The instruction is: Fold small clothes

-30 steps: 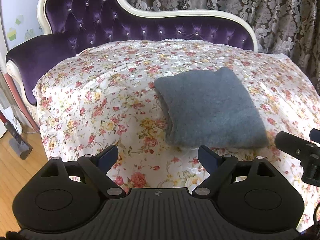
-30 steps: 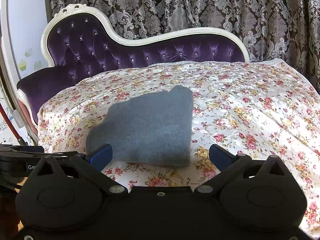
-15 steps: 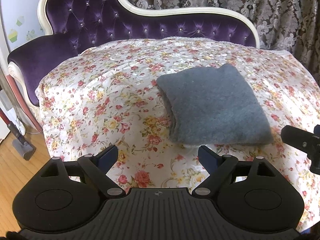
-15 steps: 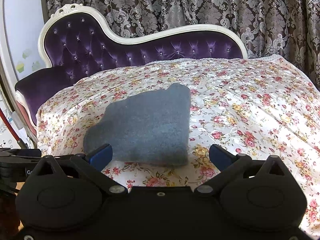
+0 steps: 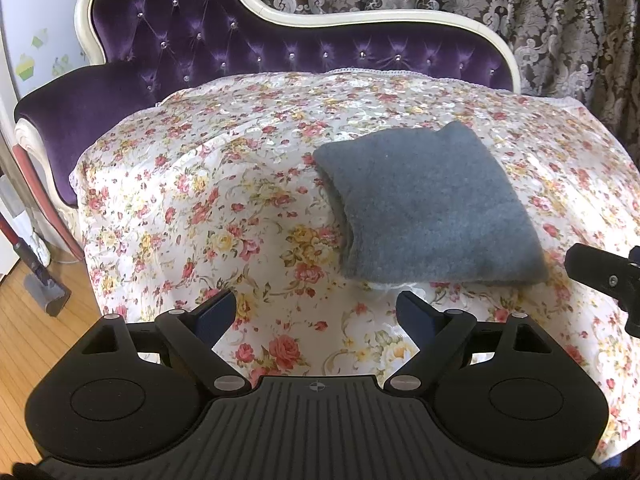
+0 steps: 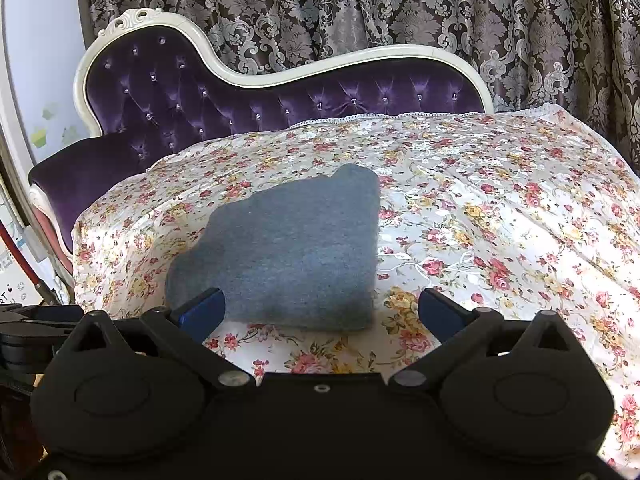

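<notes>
A grey garment (image 5: 424,204) lies folded into a thick square on the floral sheet (image 5: 224,208); it also shows in the right wrist view (image 6: 288,248). My left gripper (image 5: 316,314) is open and empty, held back from the garment's near left corner. My right gripper (image 6: 322,312) is open and empty, held just short of the garment's near edge. Part of the right gripper's body (image 5: 604,270) shows at the right edge of the left wrist view.
The sheet covers a purple tufted chaise (image 6: 240,96) with a white frame. Patterned curtains (image 6: 400,4) hang behind. Wooden floor (image 5: 28,320) and a vacuum head (image 5: 46,292) lie to the left. The sheet's front edge drops off near both grippers.
Both grippers have drawn back and up a little from the folded garment, so it looks farther away. The garment has not moved. Both jaws stay open.
</notes>
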`<state>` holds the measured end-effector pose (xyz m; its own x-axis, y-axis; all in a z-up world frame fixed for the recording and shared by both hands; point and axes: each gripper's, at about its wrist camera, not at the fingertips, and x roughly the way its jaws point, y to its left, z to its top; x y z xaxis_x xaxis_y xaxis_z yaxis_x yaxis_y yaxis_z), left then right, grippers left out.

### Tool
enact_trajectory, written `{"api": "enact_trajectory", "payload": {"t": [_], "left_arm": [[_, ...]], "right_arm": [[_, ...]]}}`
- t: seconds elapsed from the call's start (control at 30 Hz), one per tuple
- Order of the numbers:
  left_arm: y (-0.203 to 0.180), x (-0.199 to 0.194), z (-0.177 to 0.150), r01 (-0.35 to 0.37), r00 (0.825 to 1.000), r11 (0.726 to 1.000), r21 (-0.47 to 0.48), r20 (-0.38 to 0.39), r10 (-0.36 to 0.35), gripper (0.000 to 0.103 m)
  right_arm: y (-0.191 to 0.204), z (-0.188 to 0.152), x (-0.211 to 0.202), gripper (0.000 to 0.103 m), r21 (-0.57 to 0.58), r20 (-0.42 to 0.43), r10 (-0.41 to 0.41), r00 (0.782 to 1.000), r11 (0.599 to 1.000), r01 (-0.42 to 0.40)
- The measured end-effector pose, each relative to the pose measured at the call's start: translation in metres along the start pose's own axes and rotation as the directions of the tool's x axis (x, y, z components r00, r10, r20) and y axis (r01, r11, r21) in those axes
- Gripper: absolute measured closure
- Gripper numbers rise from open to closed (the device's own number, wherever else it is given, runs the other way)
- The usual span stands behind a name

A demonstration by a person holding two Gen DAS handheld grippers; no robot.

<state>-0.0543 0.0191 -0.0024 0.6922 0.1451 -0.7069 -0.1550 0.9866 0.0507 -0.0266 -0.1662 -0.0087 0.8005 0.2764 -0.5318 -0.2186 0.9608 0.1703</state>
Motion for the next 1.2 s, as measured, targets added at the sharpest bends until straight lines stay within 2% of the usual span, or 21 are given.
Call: {"api": "enact_trajectory", "payload": {"t": [1.2], "left_arm": [[-0.0036, 0.0045, -0.0015, 0.018, 1.000, 1.000, 0.000, -0.025, -0.018, 0.016]], "right_arm": [[-0.0024, -0.0016, 0.0072, 0.001, 0.026, -0.027, 0.025, 0.999, 0.999, -0.025]]}}
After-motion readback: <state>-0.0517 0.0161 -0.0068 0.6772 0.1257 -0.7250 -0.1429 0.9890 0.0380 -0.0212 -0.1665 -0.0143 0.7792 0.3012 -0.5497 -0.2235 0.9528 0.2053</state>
